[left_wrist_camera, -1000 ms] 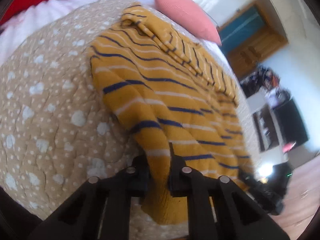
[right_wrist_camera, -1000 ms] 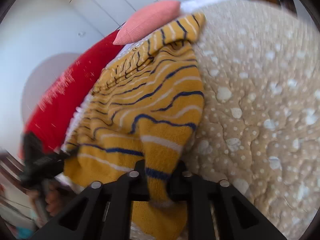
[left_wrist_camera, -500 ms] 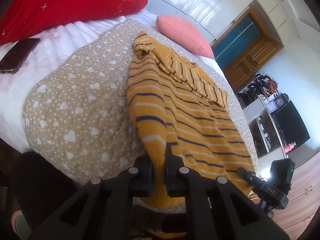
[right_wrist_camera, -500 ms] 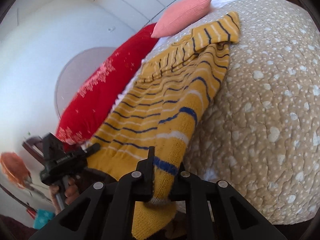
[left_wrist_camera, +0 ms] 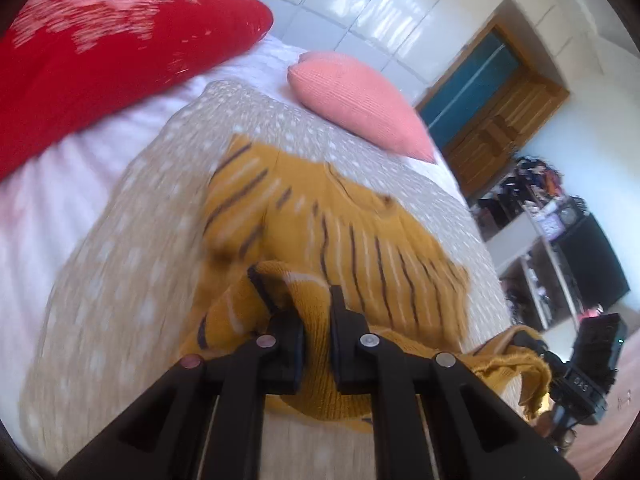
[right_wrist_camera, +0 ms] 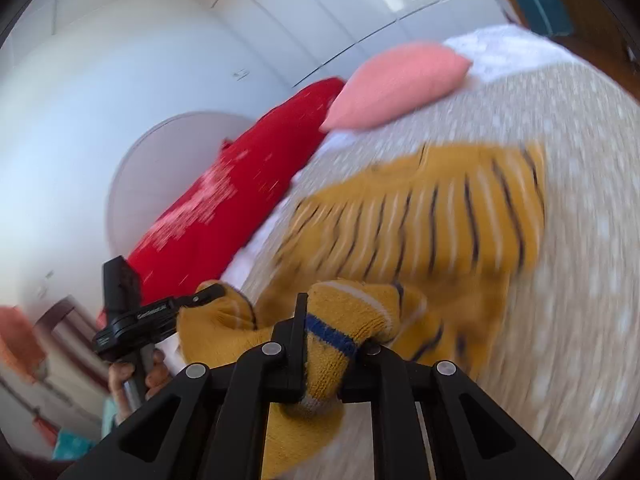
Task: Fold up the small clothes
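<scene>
On the spotted quilt [left_wrist_camera: 120, 248], the yellow striped sweater [left_wrist_camera: 360, 236] has been doubled over since a moment ago: its hem, clamped in the left gripper [left_wrist_camera: 316, 320] and right gripper [right_wrist_camera: 332, 344], has been carried toward the collar, so the fold appears half made.

hem of the striped sweater [left_wrist_camera: 360, 240] now lifted off the spotted blanket [left_wrist_camera: 120, 260] and carried toward 12 o'clock, bunched over the body. garment looks half as long. both views went blurry. red pillow [left_wrist_camera: 100, 48] and pink pillow [left_wrist_camera: 360, 108] loom larger at 11 and 1 o'clock.
</scene>
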`<state>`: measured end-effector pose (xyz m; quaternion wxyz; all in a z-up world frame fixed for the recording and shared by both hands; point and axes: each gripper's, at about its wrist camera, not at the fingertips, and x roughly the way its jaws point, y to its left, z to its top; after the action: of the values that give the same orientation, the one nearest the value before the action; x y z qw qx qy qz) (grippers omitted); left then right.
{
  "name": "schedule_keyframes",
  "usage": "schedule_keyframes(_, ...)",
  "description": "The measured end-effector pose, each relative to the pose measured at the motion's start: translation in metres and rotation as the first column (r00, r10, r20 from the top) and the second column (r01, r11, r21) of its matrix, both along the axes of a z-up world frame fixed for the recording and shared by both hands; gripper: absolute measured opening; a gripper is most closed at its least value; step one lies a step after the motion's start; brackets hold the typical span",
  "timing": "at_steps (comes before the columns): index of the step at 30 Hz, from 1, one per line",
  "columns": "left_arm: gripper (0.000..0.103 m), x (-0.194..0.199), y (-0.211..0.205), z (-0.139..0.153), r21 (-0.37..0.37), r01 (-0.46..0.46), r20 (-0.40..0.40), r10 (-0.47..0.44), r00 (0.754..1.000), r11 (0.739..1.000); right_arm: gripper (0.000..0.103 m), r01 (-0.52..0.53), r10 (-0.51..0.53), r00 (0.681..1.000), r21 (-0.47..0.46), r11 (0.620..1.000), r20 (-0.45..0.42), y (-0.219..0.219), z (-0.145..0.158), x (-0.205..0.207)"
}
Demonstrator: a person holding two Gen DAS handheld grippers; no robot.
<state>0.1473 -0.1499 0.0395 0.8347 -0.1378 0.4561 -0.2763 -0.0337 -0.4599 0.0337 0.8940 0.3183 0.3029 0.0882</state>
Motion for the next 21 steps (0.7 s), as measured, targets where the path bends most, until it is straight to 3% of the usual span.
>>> schedule_keyframes(2, 0.014, 0.046, -0.023, -0.005, 0.068, -0.029, -0.015, 0.030, 0.999, 0.997, 0.013, 0.047, -0.047, 0.998, -0.004, 0.999, -0.040, -0.022, -0.004, 0.051)
schedule_keyframes(4, 0.020, 0.099, -0.041, -0.019, 0.123, -0.060, -0.065, 0.068, 0.996, 0.991, 0.025, 0.086, -0.089, 0.990, -0.028, 0.996, -0.110, -0.042, -0.018, 0.101)
schedule_keyframes(5, 0.024, 0.116, -0.045, -0.026, 0.137, -0.063, -0.094, 0.076, 0.993, 0.989, 0.033, 0.110, -0.116, 0.981, -0.042, 0.993, -0.156, -0.052, -0.029, 0.123)
schedule_keyframes(7, 0.030, 0.133, -0.043, -0.030, 0.110, -0.083, -0.128, 0.097, 0.987, 0.990, 0.035, 0.158, -0.160, 0.957, -0.030, 0.987, -0.244, -0.070, -0.055, 0.155)
schedule_keyframes(9, 0.052, 0.139, -0.034, -0.026, 0.041, -0.089, -0.129, 0.093, 0.987, 0.995, 0.038, 0.170, -0.158, 0.946, 0.016, 0.985, -0.284, -0.083, -0.074, 0.169)
schedule_keyframes(10, 0.071, 0.138, -0.029, -0.022, 0.028, -0.096, -0.105, 0.099, 0.990, 0.995, 0.040, 0.172, -0.156, 0.946, 0.030, 0.985, -0.284, -0.086, -0.078, 0.174)
schedule_keyframes(11, 0.080, 0.136, -0.022, -0.017, 0.025, -0.106, -0.073, 0.108, 0.992, 0.994, 0.047, 0.172, -0.153, 0.948, 0.043, 0.984, -0.278, -0.088, -0.080, 0.176)
schedule_keyframes(12, 0.081, 0.135, -0.016, -0.014, 0.025, -0.111, -0.052, 0.112, 0.992, 0.993, 0.053, 0.173, -0.151, 0.952, 0.062, 0.983, -0.268, -0.090, -0.080, 0.178)
schedule_keyframes(15, 0.082, 0.130, 0.000, -0.012, 0.062, -0.110, -0.046, 0.113, 0.993, 0.992, 0.059, 0.200, -0.169, 0.955, 0.111, 0.973, -0.243, -0.095, -0.074, 0.175)
schedule_keyframes(21, 0.082, 0.099, 0.015, -0.024, 0.123, -0.063, -0.033, 0.068, 0.997, 0.990, 0.063, 0.279, -0.269, 0.946, 0.037, 0.960, -0.179, -0.095, -0.036, 0.148)
